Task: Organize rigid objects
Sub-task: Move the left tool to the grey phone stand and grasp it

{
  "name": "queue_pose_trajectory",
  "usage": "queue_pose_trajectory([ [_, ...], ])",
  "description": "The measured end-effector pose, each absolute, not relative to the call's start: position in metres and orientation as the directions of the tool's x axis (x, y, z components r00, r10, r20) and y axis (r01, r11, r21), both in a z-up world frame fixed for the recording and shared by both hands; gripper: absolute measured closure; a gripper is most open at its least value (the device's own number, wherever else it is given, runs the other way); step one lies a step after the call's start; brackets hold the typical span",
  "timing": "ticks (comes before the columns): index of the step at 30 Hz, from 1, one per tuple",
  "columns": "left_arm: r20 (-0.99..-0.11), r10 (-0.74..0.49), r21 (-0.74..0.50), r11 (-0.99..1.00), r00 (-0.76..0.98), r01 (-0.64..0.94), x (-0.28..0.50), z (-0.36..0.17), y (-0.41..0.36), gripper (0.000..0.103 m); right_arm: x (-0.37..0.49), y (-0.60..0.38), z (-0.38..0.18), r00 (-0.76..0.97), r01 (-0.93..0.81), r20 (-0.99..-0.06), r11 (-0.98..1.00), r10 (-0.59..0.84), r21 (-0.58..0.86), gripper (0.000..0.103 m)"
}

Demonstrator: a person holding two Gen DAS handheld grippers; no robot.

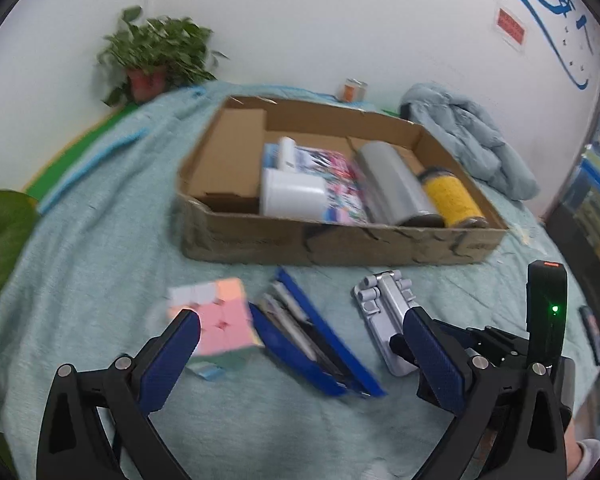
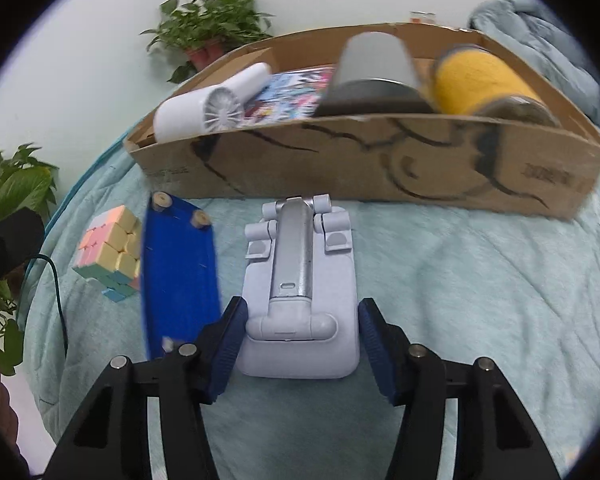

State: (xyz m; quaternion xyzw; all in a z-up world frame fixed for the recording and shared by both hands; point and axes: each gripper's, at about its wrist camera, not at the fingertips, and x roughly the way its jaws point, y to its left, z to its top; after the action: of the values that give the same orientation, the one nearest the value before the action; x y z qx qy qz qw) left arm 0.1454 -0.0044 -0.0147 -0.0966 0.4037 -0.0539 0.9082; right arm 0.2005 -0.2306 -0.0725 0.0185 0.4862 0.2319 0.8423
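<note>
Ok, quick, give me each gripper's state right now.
Left gripper: open, holding nothing.
Right gripper: open around the phone stand, not yet gripping it.

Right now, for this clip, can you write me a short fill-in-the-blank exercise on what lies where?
1. The yellow bottle lies inside the ____ box.
2. The right gripper's fingers straddle the folded phone ____.
3. The puzzle cube rests on the cloth beside the ____ case.

Missing: cardboard; stand; blue

Office-like room: wall signage [image 1: 511,27], potted plant [image 1: 156,56], cloth-covered table [image 1: 100,216].
</note>
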Motion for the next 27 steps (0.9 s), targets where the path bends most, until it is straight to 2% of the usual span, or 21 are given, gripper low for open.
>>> queue_pose_trajectory([
  [5, -0.719, -0.417, -0.405, 0.902, 0.556, 0.153, 0.147, -0.026, -0.037, 0.001, 0.167, -0.289, -0.068, 0.433, -0.316, -0.821, 0.916, 0.371, 0.248, 0.047],
  [7, -0.723, -0.487, -0.459, 0.869, 0.491, 0.187, 0.148, -0.035, -0.055, 0.001, 0.151, -0.298, -0.067, 0.417, -0.367, -0.823, 0.9, 0.386, 0.237, 0.047],
  [10, -0.737, -0.537, -0.482, 0.843, 0.41, 0.239, 0.143, -0.048, -0.083, 0.001, 0.125, -0.3, -0.066, 0.381, -0.464, -0.811, 0.85, 0.444, 0.248, 0.046],
  [13, -0.724, -0.583, -0.523, 0.812, 0.367, 0.259, 0.134, -0.056, -0.095, 0.001, 0.105, -0.304, -0.067, 0.371, -0.492, -0.803, 0.832, 0.466, 0.256, 0.043],
  [15, -0.705, -0.621, -0.571, 0.783, 0.343, 0.245, 0.13, -0.064, -0.096, 0.001, 0.098, -0.303, -0.069, 0.371, -0.505, -0.802, 0.826, 0.468, 0.249, 0.032],
  [17, -0.7, -0.639, -0.599, 0.769, 0.319, 0.224, 0.128, -0.071, -0.093, 0.004, 0.09, -0.295, -0.069, 0.378, -0.544, -0.803, 0.812, 0.461, 0.21, 0.028],
  [20, -0.702, -0.644, -0.614, 0.764, 0.304, 0.199, 0.125, -0.081, -0.091, 0.011, 0.089, -0.285, -0.071, 0.404, -0.557, -0.806, 0.815, 0.433, 0.159, 0.028],
  [23, -0.688, -0.663, -0.64, 0.746, 0.294, 0.184, 0.123, -0.09, -0.087, 0.018, 0.093, -0.281, -0.074, 0.433, -0.534, -0.809, 0.836, 0.398, 0.125, 0.034],
  [27, -0.648, -0.714, -0.695, 0.697, 0.265, 0.176, 0.122, -0.1, -0.09, 0.019, 0.103, -0.274, -0.073, 0.414, -0.52, -0.819, 0.842, 0.397, 0.144, 0.035],
])
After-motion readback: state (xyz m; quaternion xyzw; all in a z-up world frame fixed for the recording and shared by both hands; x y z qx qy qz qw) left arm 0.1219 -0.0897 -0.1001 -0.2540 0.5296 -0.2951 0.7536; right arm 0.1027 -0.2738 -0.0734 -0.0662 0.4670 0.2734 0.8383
